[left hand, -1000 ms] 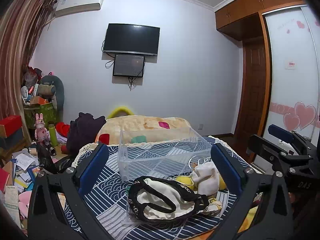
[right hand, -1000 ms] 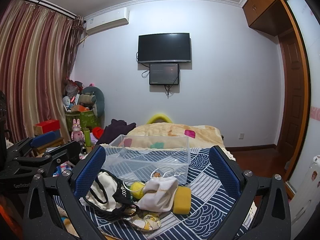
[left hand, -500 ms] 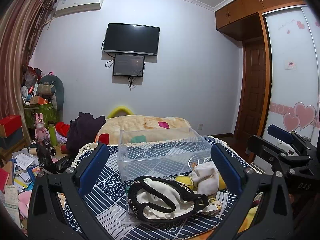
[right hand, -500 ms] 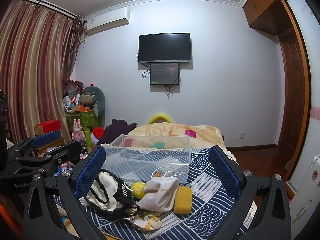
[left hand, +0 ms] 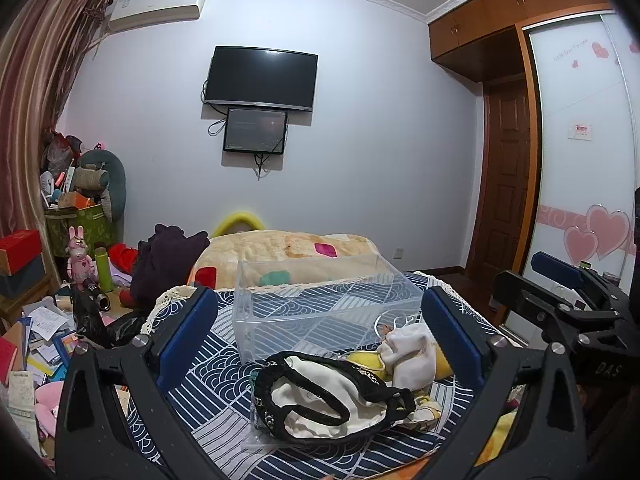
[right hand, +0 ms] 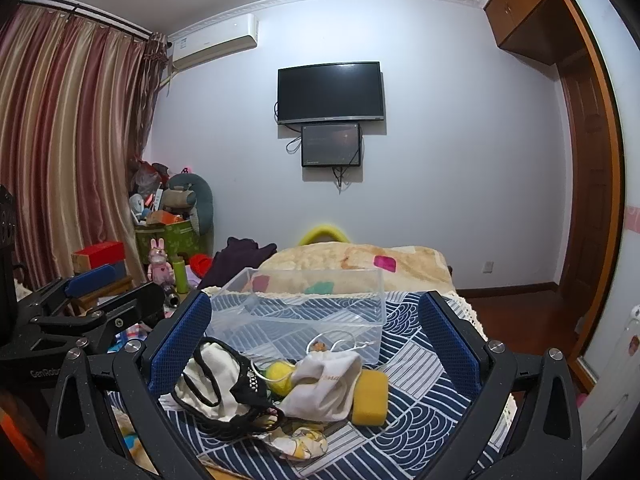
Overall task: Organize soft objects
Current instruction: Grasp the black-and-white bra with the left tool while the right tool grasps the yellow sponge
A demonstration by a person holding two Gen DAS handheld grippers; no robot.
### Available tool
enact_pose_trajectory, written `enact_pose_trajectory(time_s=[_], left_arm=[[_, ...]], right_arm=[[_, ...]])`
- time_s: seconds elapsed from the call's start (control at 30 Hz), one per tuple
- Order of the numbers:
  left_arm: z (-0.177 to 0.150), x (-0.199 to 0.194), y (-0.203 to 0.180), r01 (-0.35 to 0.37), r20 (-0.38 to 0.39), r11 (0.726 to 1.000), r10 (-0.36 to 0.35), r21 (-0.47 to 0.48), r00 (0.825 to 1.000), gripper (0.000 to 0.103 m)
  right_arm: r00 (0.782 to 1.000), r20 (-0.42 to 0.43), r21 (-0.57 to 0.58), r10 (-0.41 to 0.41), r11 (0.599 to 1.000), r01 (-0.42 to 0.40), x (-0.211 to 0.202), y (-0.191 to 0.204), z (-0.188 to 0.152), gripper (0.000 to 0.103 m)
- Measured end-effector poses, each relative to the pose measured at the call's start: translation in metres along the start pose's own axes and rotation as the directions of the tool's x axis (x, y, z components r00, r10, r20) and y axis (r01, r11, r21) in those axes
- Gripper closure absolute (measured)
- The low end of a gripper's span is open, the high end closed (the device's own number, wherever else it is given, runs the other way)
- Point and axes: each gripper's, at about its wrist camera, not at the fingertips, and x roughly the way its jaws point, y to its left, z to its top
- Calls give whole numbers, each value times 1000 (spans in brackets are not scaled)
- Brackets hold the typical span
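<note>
Left gripper (left hand: 318, 336) and right gripper (right hand: 316, 336) hover, fingers spread wide.

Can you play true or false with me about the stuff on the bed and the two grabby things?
1. The clear box has clothes inside. False: it is empty; the soft things lie in front of it.
2. The yellow sponge lies on the blue patterned cloth. True.
3. The left gripper holds the black-trimmed garment. False: its jaws are open and hold nothing.
4. The right gripper is open. True.
5. The TV is showing a cartoon. False: its screen is dark.
</note>
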Motion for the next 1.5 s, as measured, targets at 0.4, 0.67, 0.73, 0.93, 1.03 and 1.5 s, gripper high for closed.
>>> enact_pose_trajectory(time_s=[0.4, 0.67, 0.73, 0.93, 1.03, 1.5], left_arm=[[-12, 13, 14, 28, -57, 999, -30, -30, 998, 22], [-38, 42, 37, 3, -195, 996, -19, -84, 981, 33], [-45, 50, 42, -43, -217, 995, 23, -88, 976, 33], [-65, 66, 50, -36, -278, 993, 4, -109, 961, 34], [-70, 73, 46, -15, -300, 996, -13, -91, 954, 39], [-71, 76, 48, 13, -331, 992, -53, -124, 942, 81]], right_arm=[[998, -44, 14, -34, 999, 34, 9, -16, -11, 1], [984, -172, 78, -47, 995, 61, 29, -48, -34, 21], [978, -204, 76, -53, 995, 69, 33, -51, -42, 24], [955, -287, 79, -68, 992, 94, 47, -61, -59, 33], [943, -331, 99, -42, 992, 79, 54, -66, -66, 35], [925, -379, 95, -17, 994, 57, 64, -61, -73, 76]])
